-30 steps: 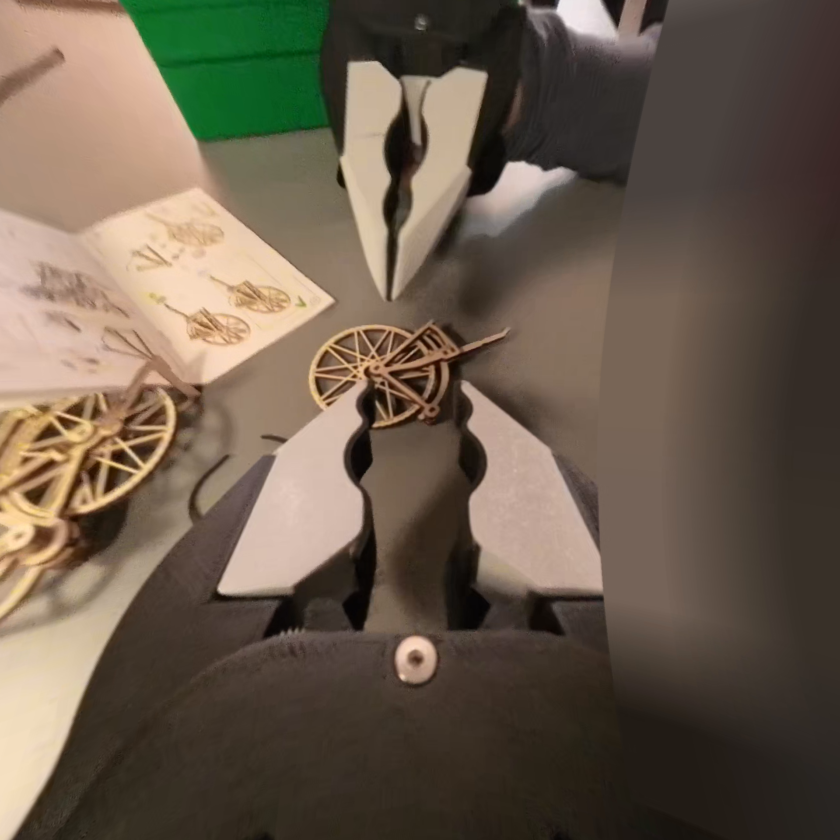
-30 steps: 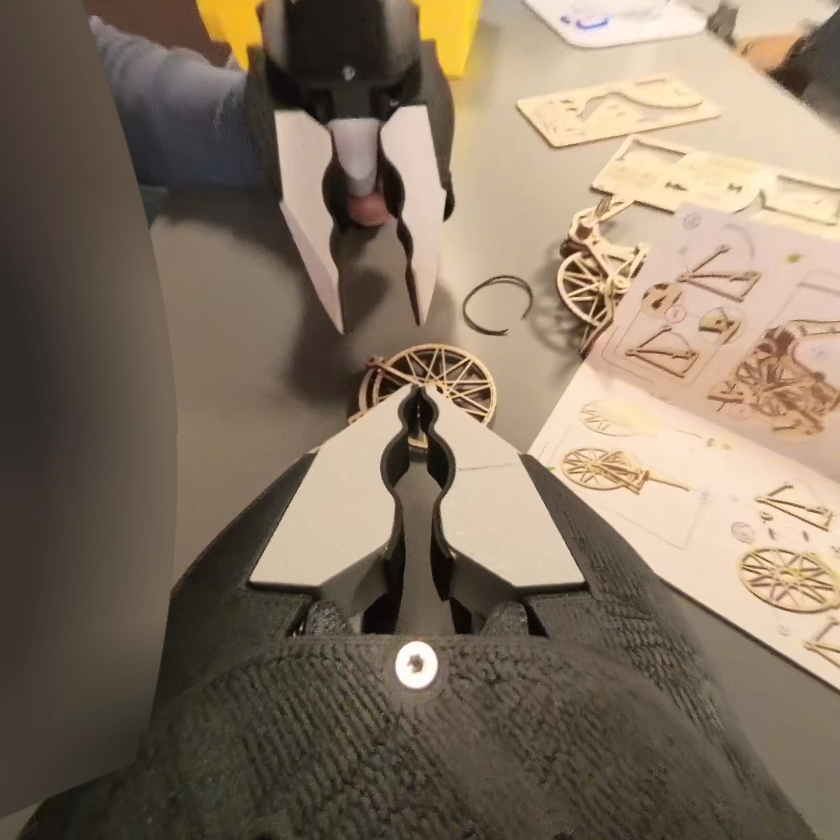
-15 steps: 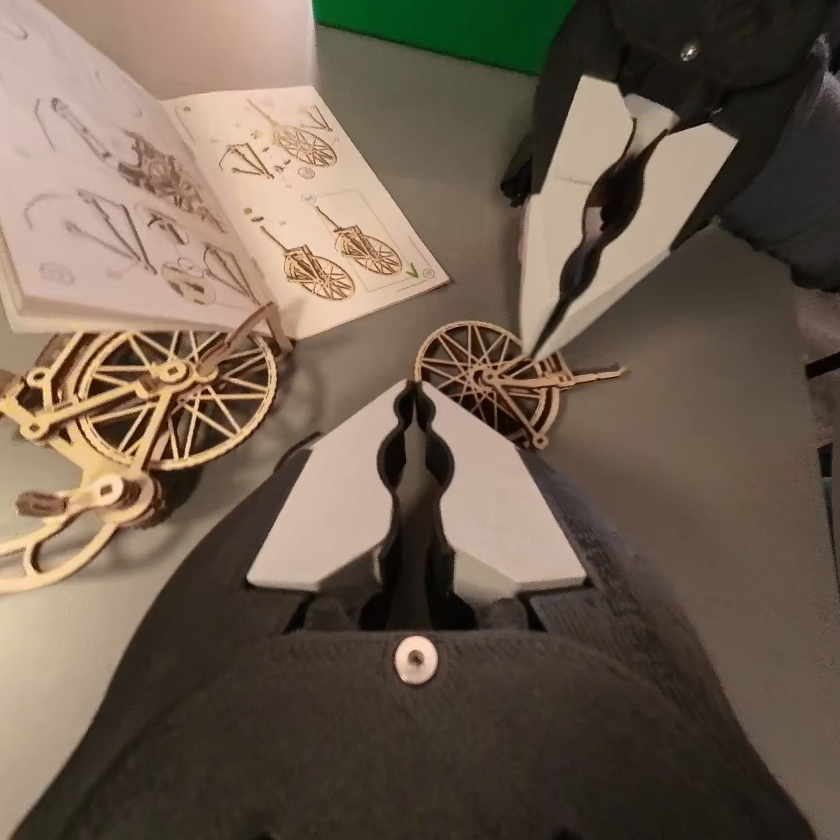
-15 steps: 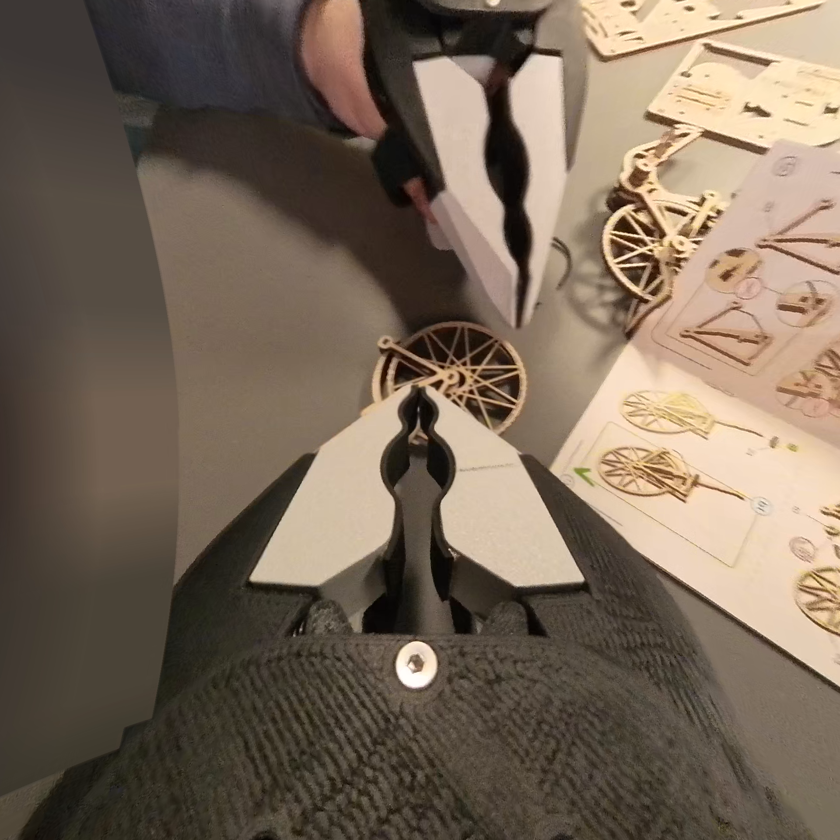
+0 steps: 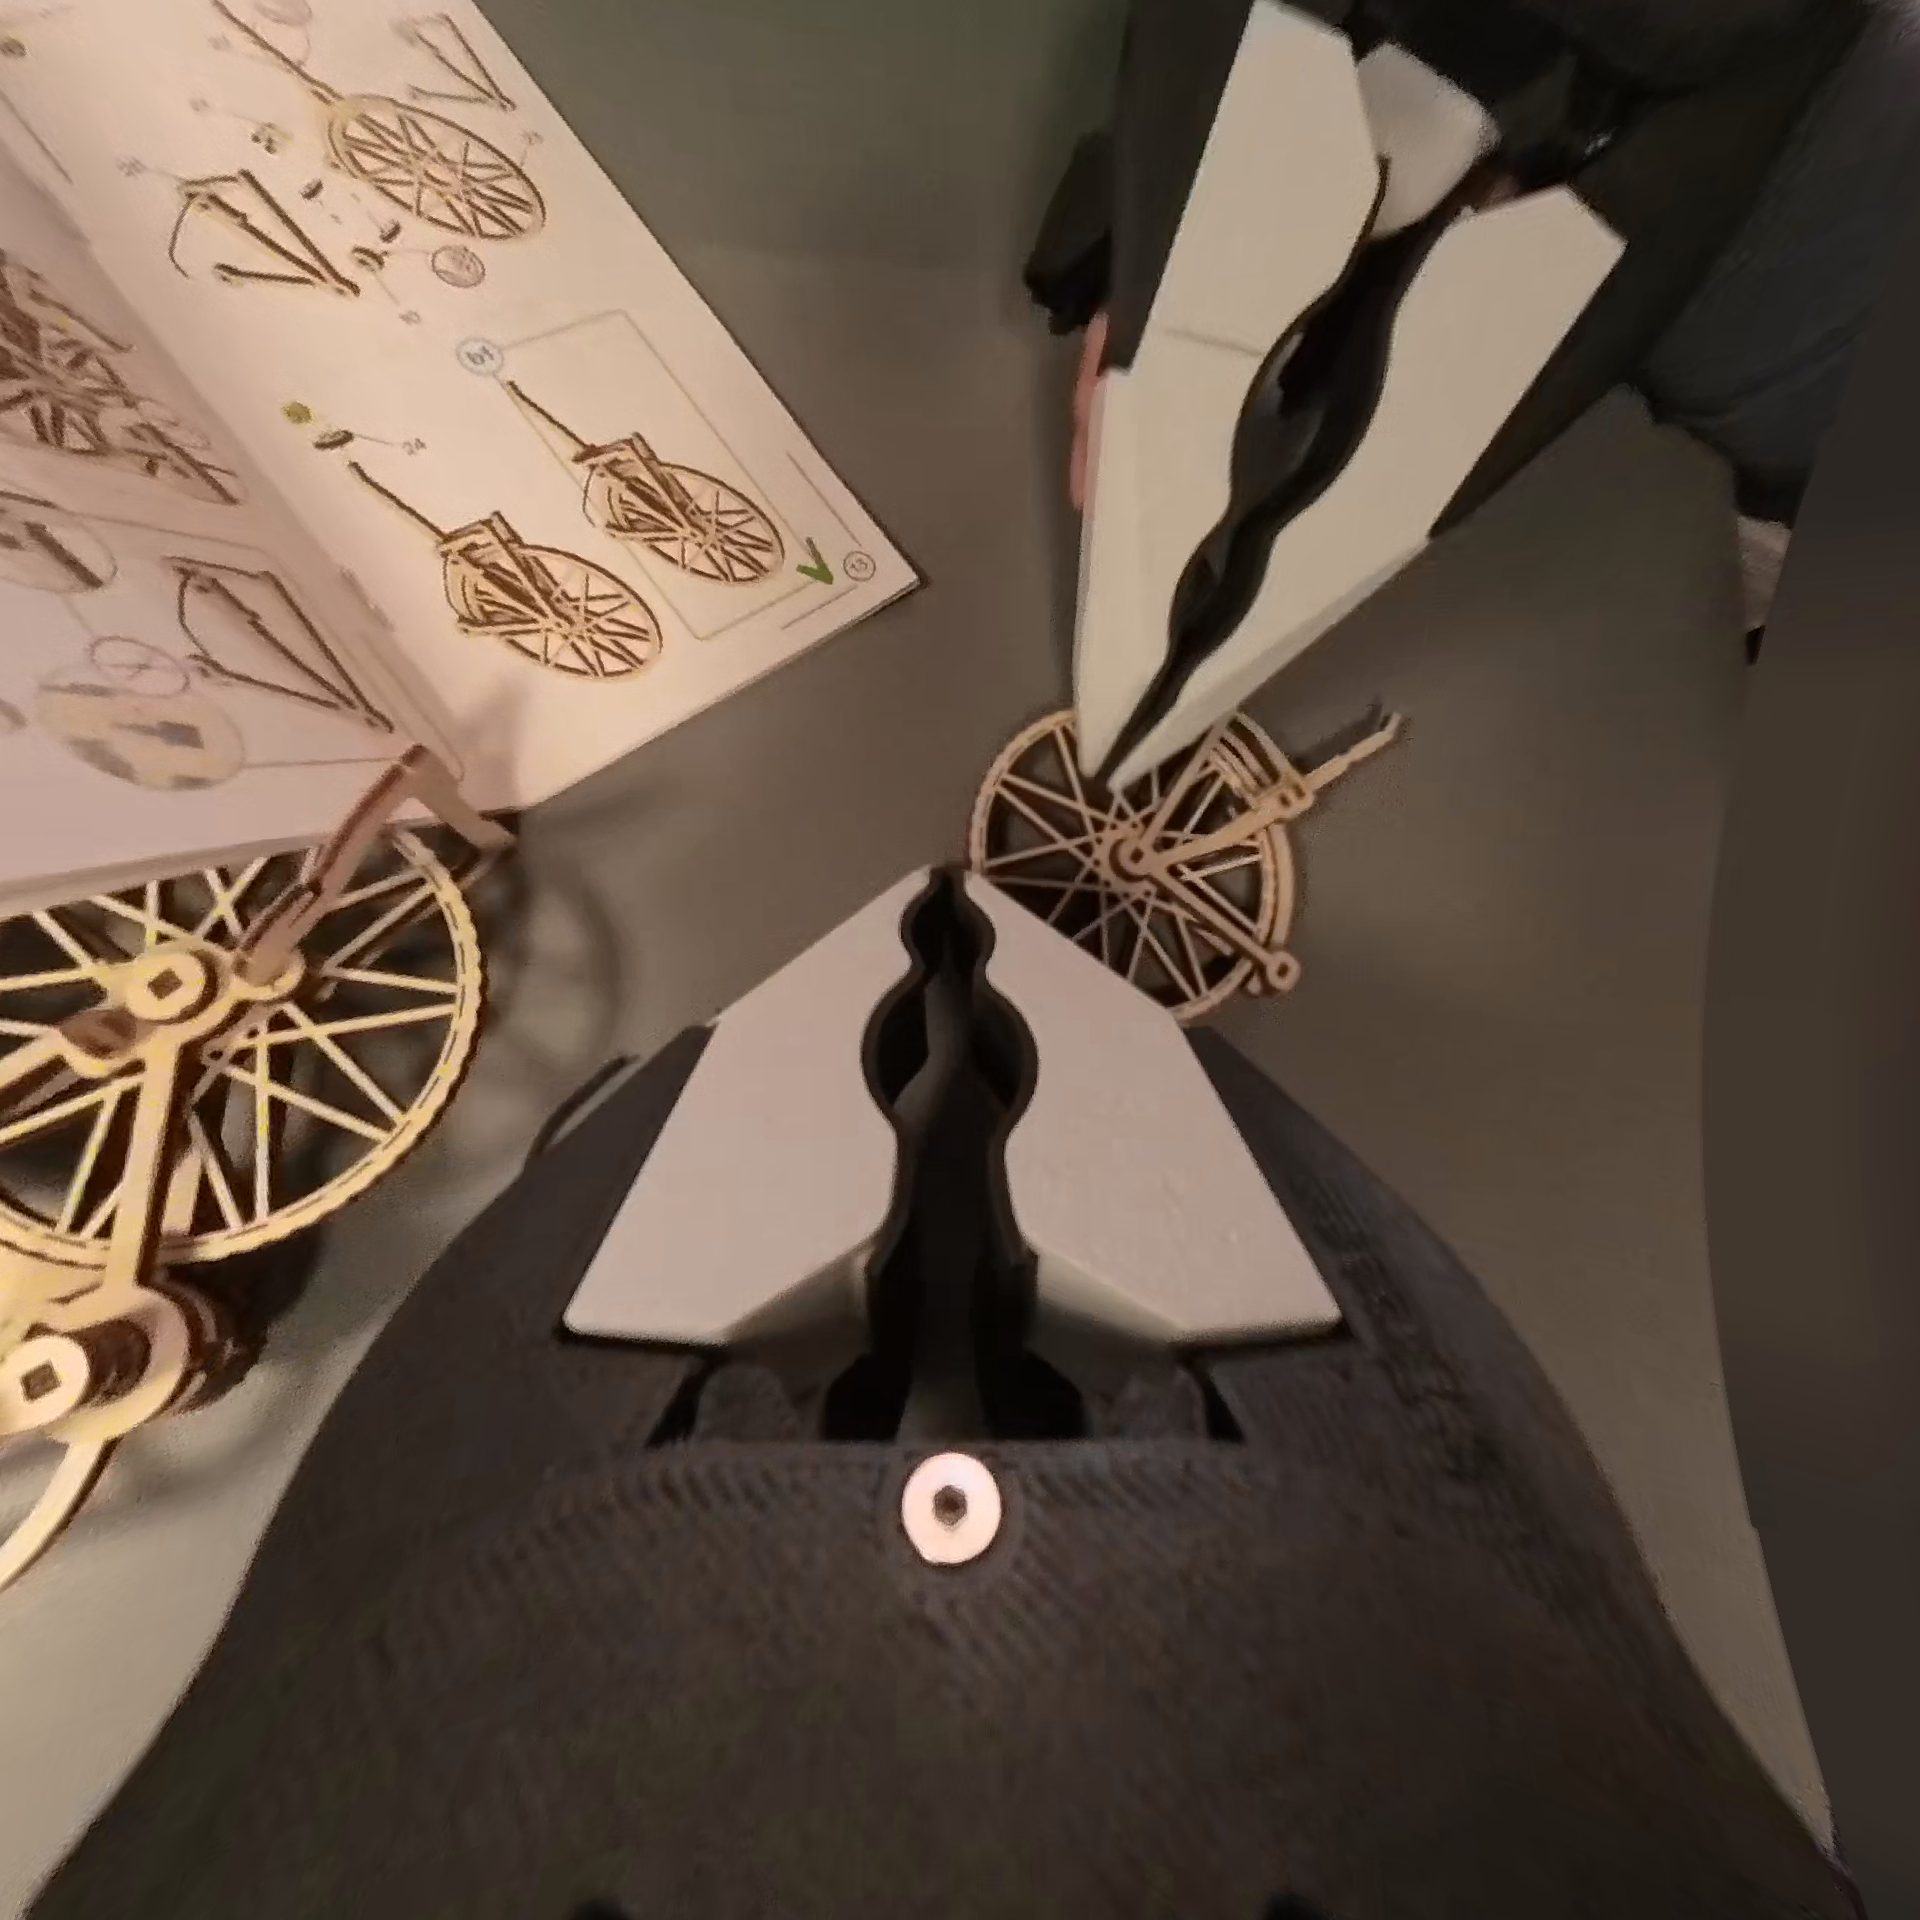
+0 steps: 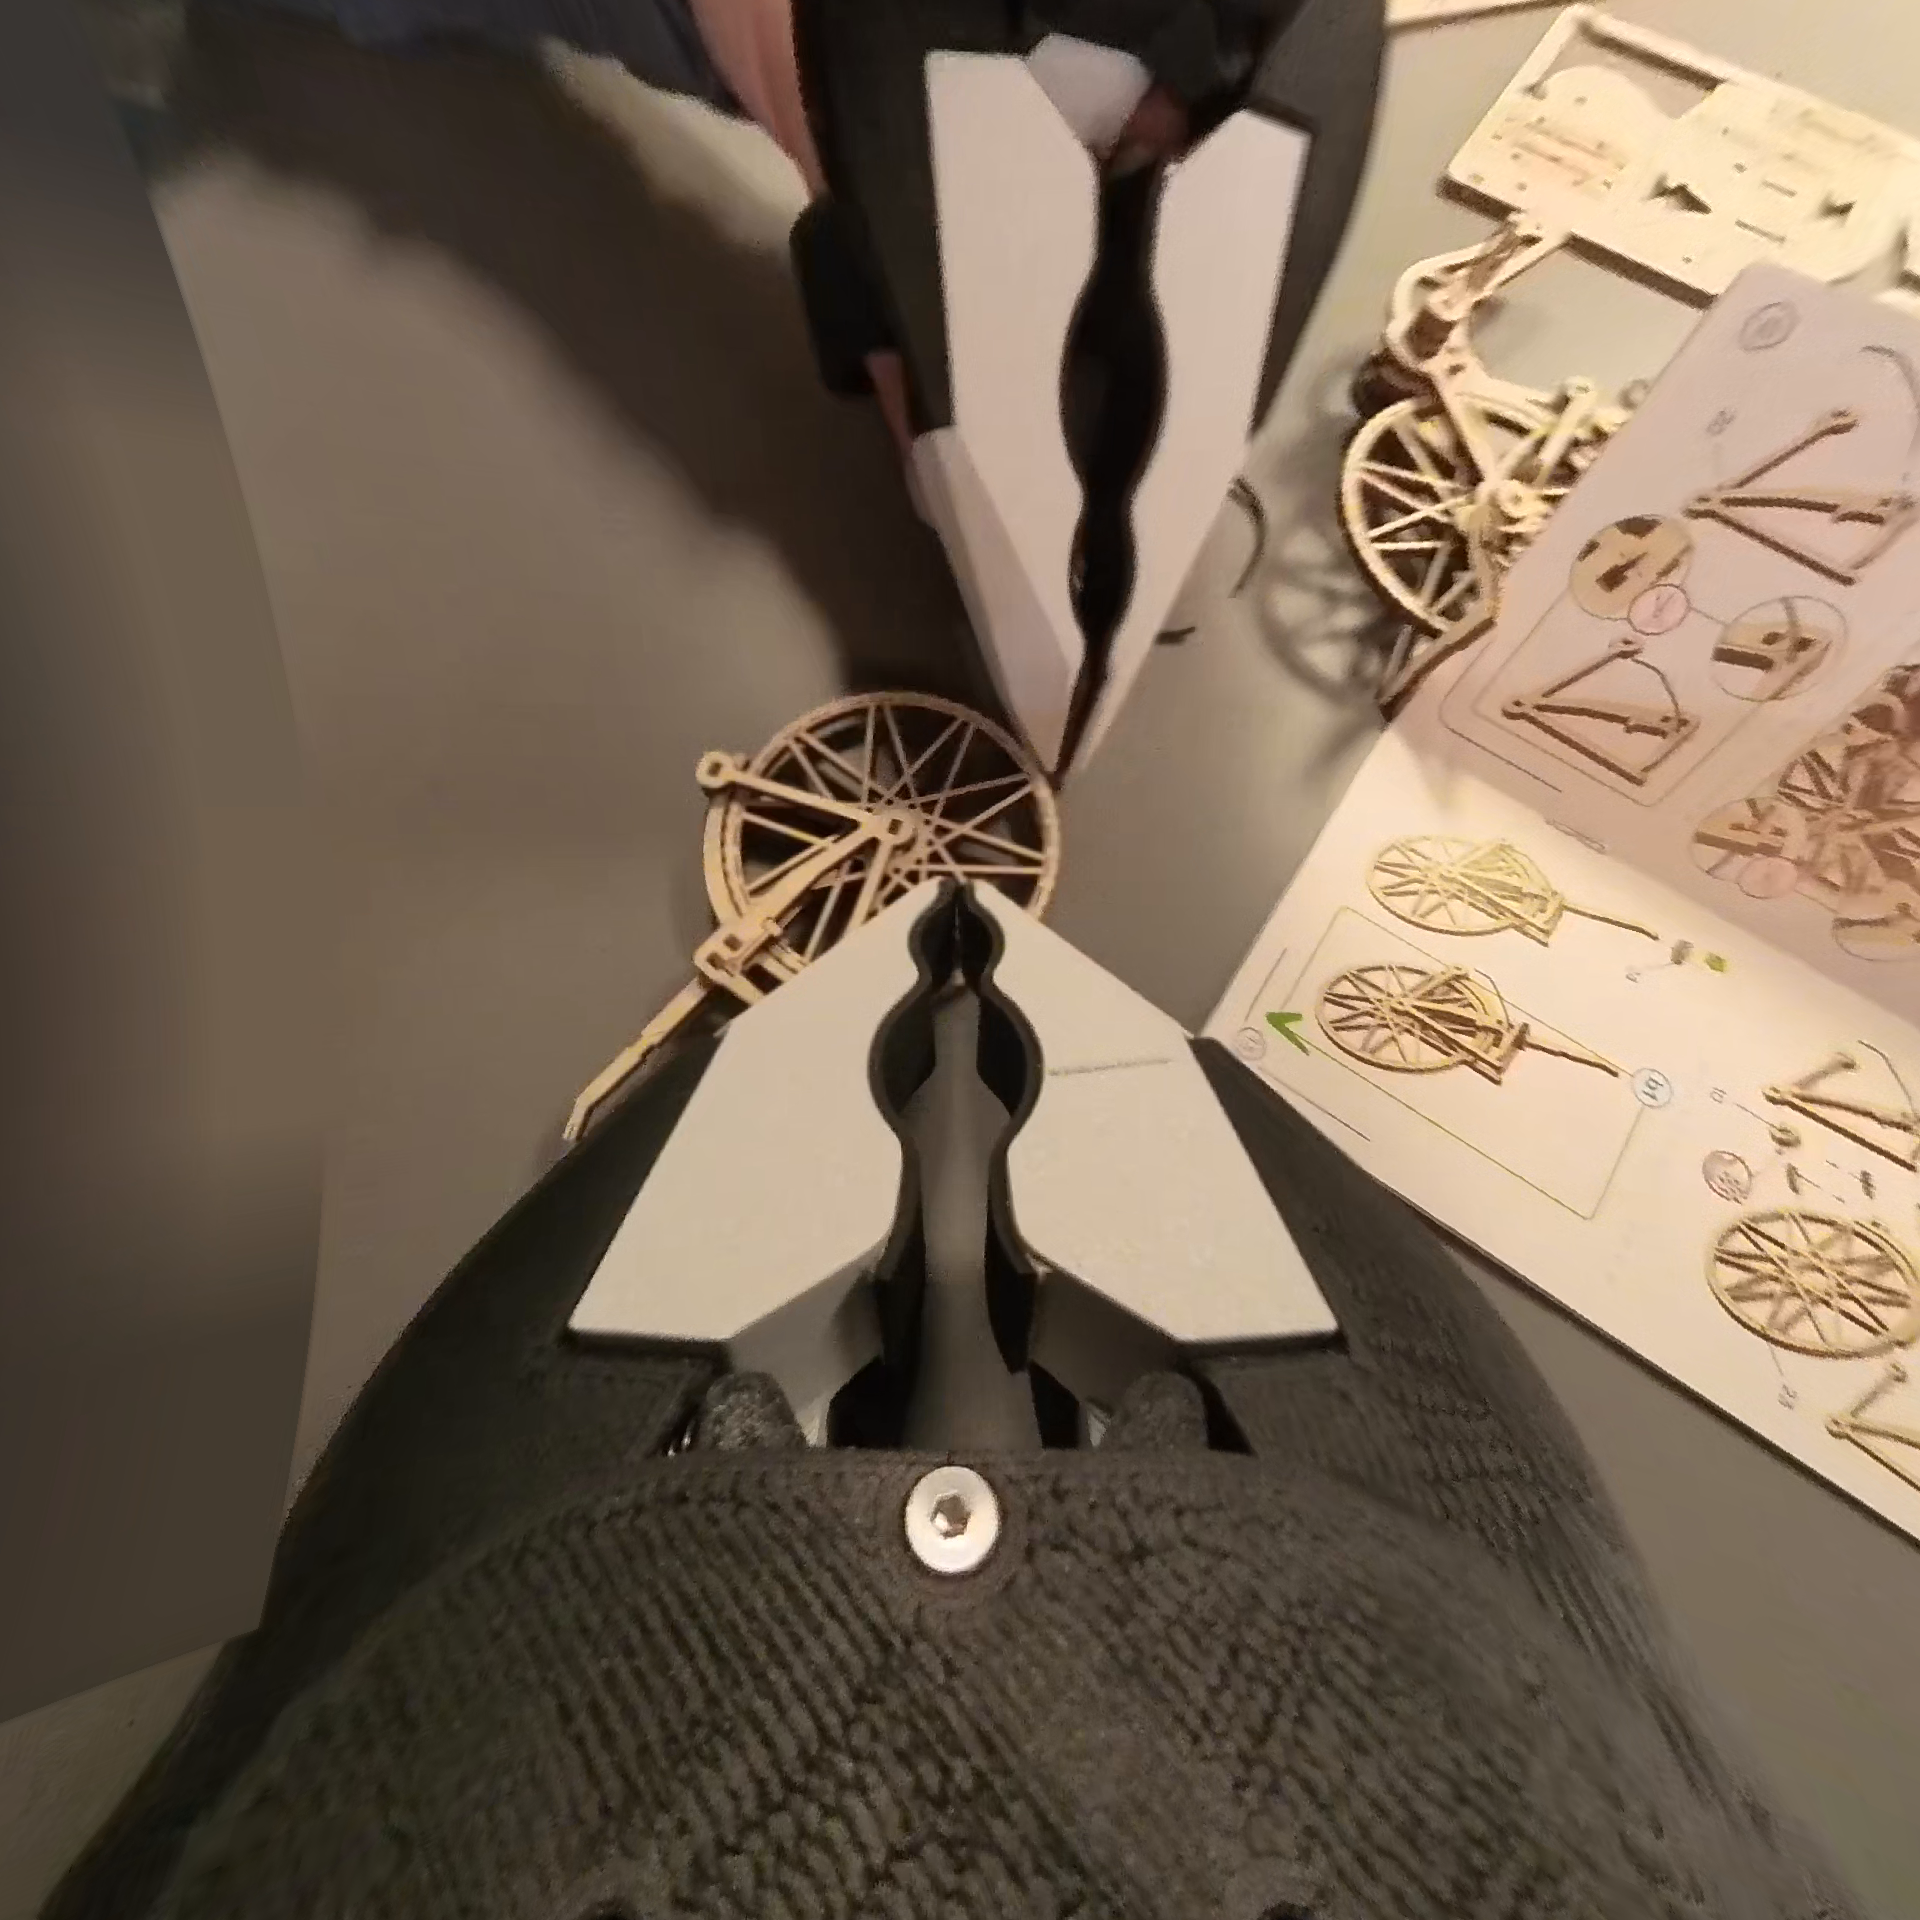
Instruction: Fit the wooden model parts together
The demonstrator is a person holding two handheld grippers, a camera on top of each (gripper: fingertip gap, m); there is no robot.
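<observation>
A small wooden spoked wheel [image 5: 1135,862] with a fork and thin rod fitted on it lies flat on the grey table; it also shows in the right wrist view [image 6: 883,800]. My left gripper [image 5: 951,875] is shut and empty, its tips at the wheel's rim; in the right wrist view it [image 6: 1070,764] comes down from above. My right gripper [image 6: 956,891] is shut, its tips resting on the wheel's spokes near the rim; in the left wrist view it [image 5: 1108,767] reaches in from the upper right. I cannot tell whether it pinches a spoke.
An open instruction booklet [image 5: 436,436] lies beside the wheel, also in the right wrist view [image 6: 1621,935]. A partly built wooden bicycle model [image 5: 208,1039] stands at its edge [image 6: 1455,499]. Flat wooden part sheets [image 6: 1662,156] lie farther back.
My left gripper has gone from open to shut and swung to the wheel's side near the booklet. My right gripper has come down until its tips rest on the wheel.
</observation>
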